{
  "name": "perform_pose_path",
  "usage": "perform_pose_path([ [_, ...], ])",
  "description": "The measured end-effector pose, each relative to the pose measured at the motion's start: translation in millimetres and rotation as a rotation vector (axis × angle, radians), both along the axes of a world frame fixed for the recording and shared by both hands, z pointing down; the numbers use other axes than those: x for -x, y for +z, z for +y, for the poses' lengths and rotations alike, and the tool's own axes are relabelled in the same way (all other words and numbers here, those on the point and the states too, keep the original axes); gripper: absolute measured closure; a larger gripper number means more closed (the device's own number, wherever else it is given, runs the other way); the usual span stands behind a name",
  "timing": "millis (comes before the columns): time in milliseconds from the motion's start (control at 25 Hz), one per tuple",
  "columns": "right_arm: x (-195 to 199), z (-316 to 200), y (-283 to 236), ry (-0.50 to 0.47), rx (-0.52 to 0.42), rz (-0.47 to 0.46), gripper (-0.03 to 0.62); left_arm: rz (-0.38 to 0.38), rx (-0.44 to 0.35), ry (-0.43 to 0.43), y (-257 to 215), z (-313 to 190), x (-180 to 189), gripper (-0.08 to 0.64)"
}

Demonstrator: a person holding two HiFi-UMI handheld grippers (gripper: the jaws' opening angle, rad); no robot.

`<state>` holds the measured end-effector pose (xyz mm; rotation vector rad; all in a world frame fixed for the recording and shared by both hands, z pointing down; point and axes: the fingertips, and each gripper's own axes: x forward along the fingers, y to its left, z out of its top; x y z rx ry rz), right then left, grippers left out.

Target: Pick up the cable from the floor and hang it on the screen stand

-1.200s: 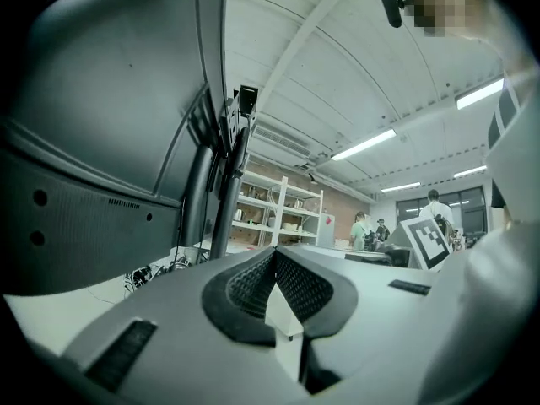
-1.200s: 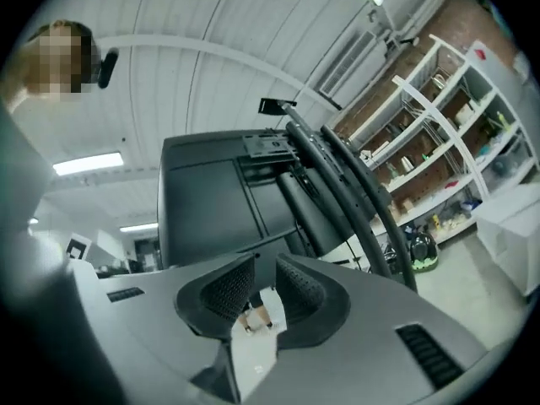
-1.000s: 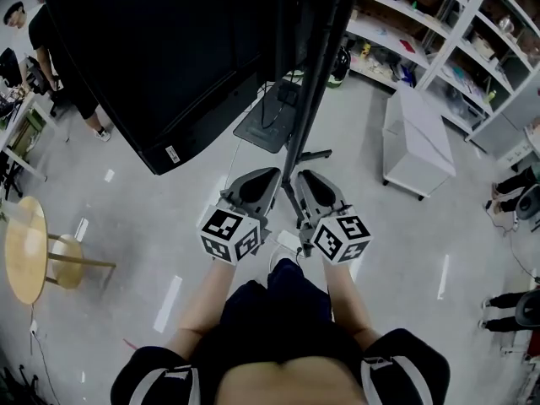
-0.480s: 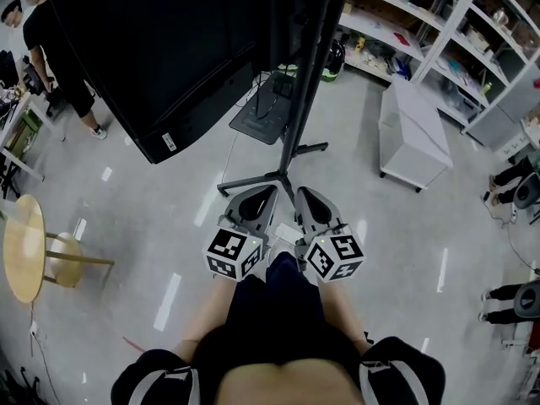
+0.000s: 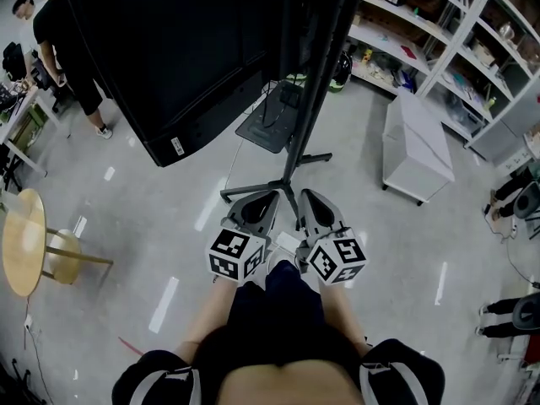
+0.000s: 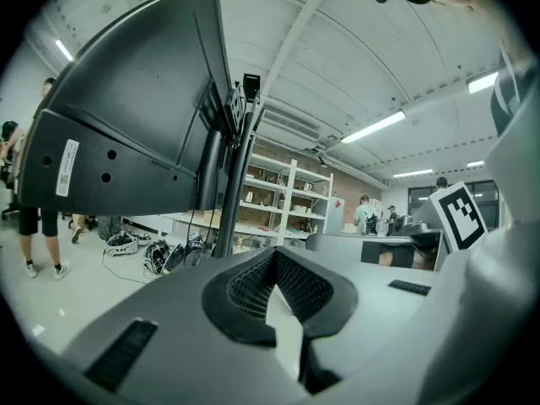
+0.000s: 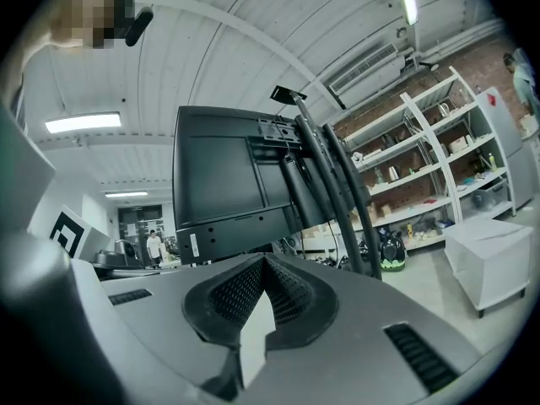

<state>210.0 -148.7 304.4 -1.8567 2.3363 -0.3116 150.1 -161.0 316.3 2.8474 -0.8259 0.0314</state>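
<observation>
left gripper (image 6: 274,253): grey two-jaw tool with black ribbed pads. Jaws are together, nothing between them. You hold it level.
right gripper (image 7: 263,258): same build, jaws also together and empty. Level, just beside the left one, both aimed at the stand.
floor under tools: a small white flat piece (image 5: 287,242) lies on the grey polished floor (image 5: 152,218) between the two grippers, near your feet. It may be part of the cable. It's too small to say, and I see no run of cord from it.
screen stand (image 5: 308,116): tall black metal pole on splayed grey feet, right ahead of your jaw tips. It carries a large black flat screen (image 5: 169,49).
leads on stand: thin dark wires (image 5: 270,99) drop from the screen's back to a dark tray (image 5: 263,129). I can't tell whether the task's cable is among them.
cable: not in either gripper. No view settles where it lies.
step: my read is it fits two stages. Either you're closing in on a cable down on the floor, or you're backing off with it hung on the stand.
next move: any floor grab would need the jaws parted and the tool tipped down from level. Confirm the white piece is the cable before you commit.
</observation>
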Motion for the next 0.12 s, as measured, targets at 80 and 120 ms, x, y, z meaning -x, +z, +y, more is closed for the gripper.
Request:
perform_pose_path([
  [80,2.7,-2.3,-1.8,-0.009,-0.002,0.001,0.569,0.003,0.025,0.005,0.0,-2.2,2.0,0.554],
  [120,4.4,-3.5,-2.6,-0.014,-0.002,0.002,0.569,0.004,0.036,0.008,0.1,-3.3,3.0,0.554],
])
